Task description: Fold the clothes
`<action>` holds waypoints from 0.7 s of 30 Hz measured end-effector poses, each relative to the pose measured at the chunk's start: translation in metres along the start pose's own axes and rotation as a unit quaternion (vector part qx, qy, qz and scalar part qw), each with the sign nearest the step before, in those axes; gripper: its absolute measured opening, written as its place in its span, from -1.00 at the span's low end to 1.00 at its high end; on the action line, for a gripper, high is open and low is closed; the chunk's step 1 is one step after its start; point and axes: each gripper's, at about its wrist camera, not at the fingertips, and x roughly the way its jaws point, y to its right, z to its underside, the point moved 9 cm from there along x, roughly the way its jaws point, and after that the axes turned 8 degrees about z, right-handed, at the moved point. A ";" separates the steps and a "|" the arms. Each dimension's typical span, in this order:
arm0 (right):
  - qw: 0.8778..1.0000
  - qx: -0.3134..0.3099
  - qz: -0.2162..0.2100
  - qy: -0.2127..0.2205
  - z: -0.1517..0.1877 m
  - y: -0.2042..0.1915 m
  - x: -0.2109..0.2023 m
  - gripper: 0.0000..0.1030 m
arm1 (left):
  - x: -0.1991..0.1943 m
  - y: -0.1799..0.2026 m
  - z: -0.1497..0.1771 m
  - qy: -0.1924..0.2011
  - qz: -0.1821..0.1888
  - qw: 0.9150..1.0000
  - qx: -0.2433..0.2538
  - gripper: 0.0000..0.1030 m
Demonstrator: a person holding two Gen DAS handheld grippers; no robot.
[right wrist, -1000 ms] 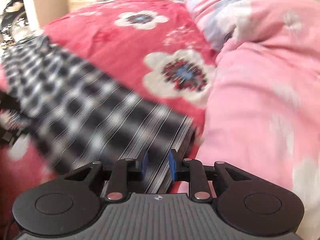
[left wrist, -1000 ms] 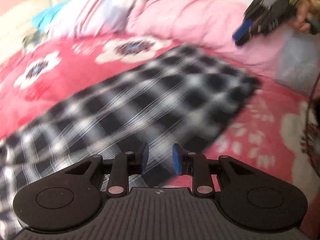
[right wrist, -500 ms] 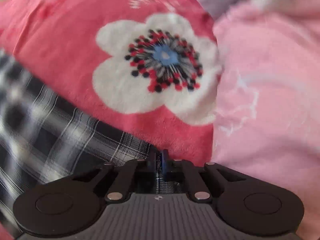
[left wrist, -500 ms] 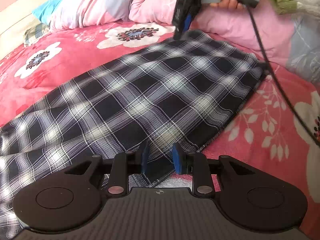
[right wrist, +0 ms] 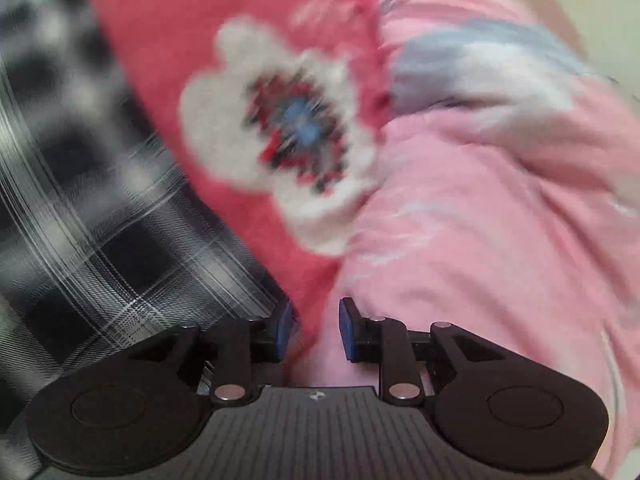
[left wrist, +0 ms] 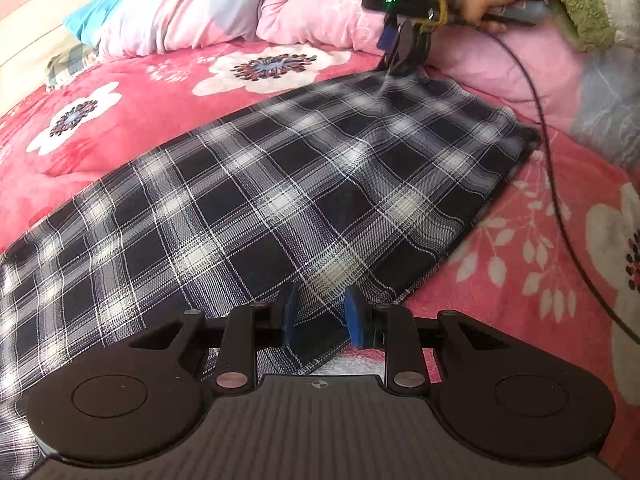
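Clothes: the checked cloth (left wrist: 280, 200) lies flat on the red flowered bed cover (left wrist: 140, 100), already doubled along its right edge, with the pink quilt (left wrist: 320, 8) just beyond its far end.
Left hand-held gripper: your left hand-held gripper (left wrist: 319, 316) points steeply down at the near corner; its blue pads stand a little apart with the cloth's corner between them, but no pad visibly presses it.
Right hand-held gripper: your right hand-held gripper (right wrist: 314, 330) sits at the far corner, tilted down. Its jaws have just been opening, and nothing lies between them; the cloth (right wrist: 100, 200) is beside the left pad.
Risk, left: lift now and the near corner may slip out, since the pads look loose.
Risk, right: close here and you may pinch the quilt (right wrist: 480, 220) or bed cover (right wrist: 168, 40) instead of the cloth.
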 end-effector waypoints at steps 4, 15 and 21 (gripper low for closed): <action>0.996 0.051 -0.033 0.067 -0.006 0.014 -0.049 -0.44 | 0.001 0.000 0.000 0.001 -0.002 1.000 0.001 -0.50; 0.991 0.042 -0.117 -0.045 0.074 -0.040 -0.044 -0.50 | -0.002 0.006 0.001 0.001 -0.004 1.000 0.008 -0.51; 0.980 0.108 -0.159 0.042 0.042 -0.013 -0.094 -0.53 | -0.006 0.010 0.001 -0.010 0.003 1.000 0.025 -0.51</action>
